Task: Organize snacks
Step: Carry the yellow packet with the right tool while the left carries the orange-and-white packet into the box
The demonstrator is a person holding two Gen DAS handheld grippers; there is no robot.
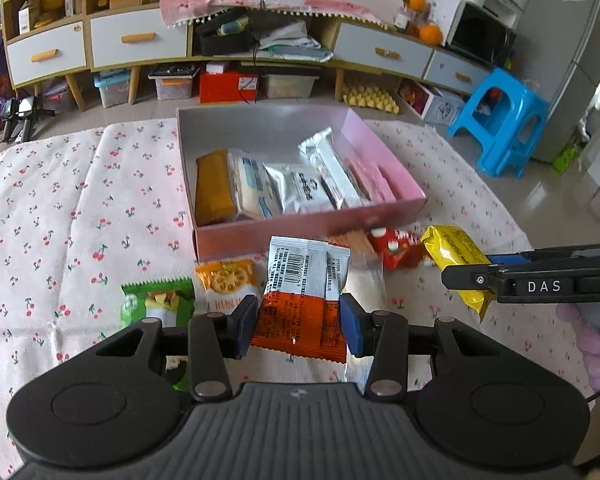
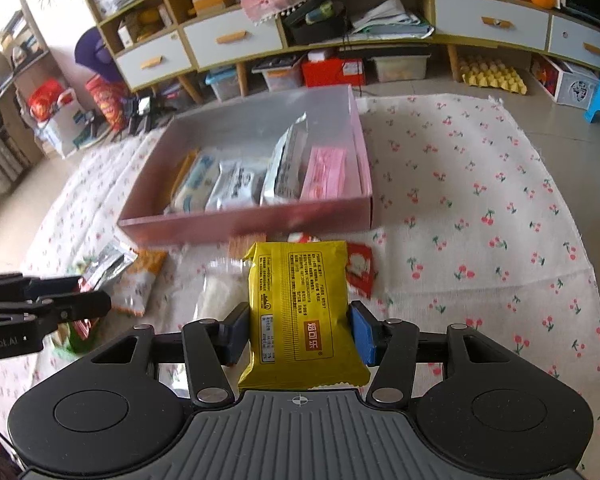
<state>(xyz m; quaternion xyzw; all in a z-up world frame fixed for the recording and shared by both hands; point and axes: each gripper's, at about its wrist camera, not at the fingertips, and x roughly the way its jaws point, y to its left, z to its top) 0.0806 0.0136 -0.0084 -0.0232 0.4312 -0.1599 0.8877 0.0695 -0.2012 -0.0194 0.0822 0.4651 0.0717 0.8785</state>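
A pink box (image 1: 396,196) (image 2: 260,224) stands on the cherry-print cloth and holds several snack packs in a row. My left gripper (image 1: 299,322) is shut on an orange and white snack pack (image 1: 304,296), held in front of the box. My right gripper (image 2: 300,330) is shut on a yellow snack pack (image 2: 300,304), also seen from the side in the left wrist view (image 1: 456,256). Loose on the cloth lie a green pack (image 1: 156,300), an orange cracker pack (image 1: 226,280), and a red pack (image 1: 396,246) (image 2: 358,266).
The cherry-print cloth (image 1: 60,220) (image 2: 480,220) covers the floor. Behind it stand a low cabinet (image 1: 140,40) with drawers, storage bins and an egg tray (image 1: 370,98). A blue stool (image 1: 504,120) is at the right. A clear bag (image 2: 220,296) lies near the box.
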